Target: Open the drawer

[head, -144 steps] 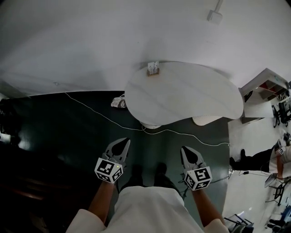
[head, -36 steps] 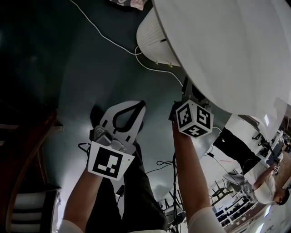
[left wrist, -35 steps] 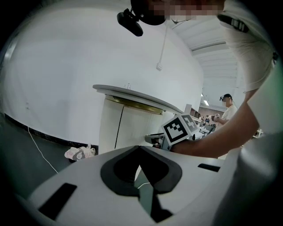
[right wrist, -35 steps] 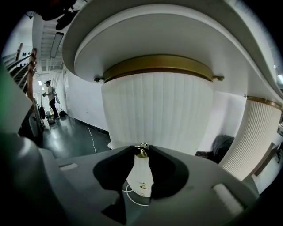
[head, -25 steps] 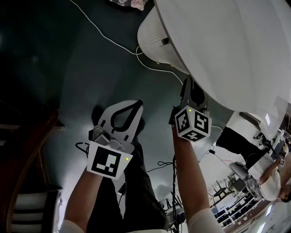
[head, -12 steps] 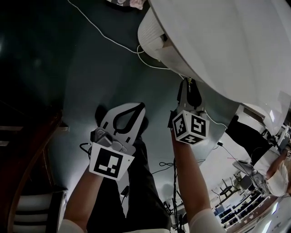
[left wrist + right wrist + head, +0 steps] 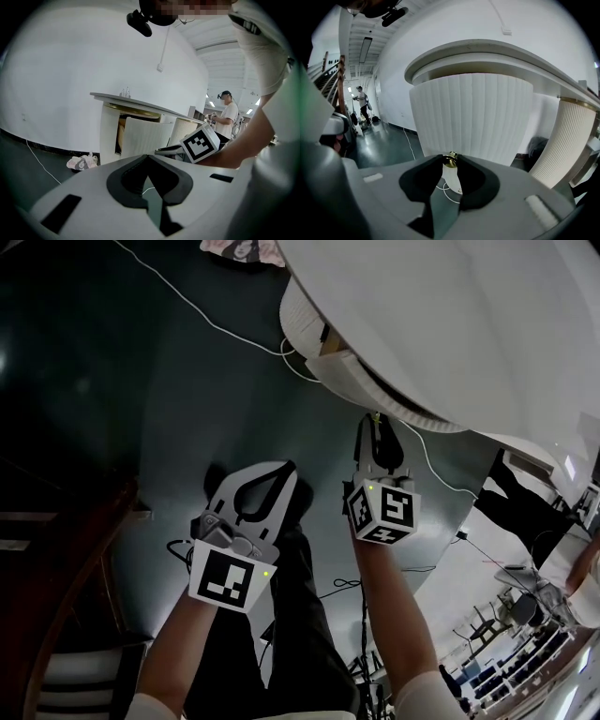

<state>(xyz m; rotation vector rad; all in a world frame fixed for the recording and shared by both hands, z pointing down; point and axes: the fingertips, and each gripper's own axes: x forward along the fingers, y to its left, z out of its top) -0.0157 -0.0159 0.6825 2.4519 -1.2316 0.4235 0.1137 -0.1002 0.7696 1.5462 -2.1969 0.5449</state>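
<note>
A white fluted drawer front [image 7: 361, 379] stands out from the round base under the white tabletop [image 7: 469, 306]. My right gripper [image 7: 375, 420] is shut on the drawer's small brass knob [image 7: 450, 160], which sits between its jaw tips [image 7: 450, 158] in front of the fluted drawer front [image 7: 473, 117]. The left gripper view shows the drawer front [image 7: 140, 136] pulled away from the dark opening in the base. My left gripper [image 7: 289, 466] hangs over the dark floor to the left, shut with nothing in it [image 7: 147, 156].
A white cable [image 7: 187, 304] runs across the dark floor, and a crumpled bag [image 7: 239, 247] lies by the base. Wooden stairs [image 7: 56, 549] are at the left. A second fluted column [image 7: 567, 140] stands to the right. A person [image 7: 229, 117] stands further off.
The drawer front has slid out from the table base towards me, drawn by my right gripper on its knob. The left gripper has drifted slightly with it.
</note>
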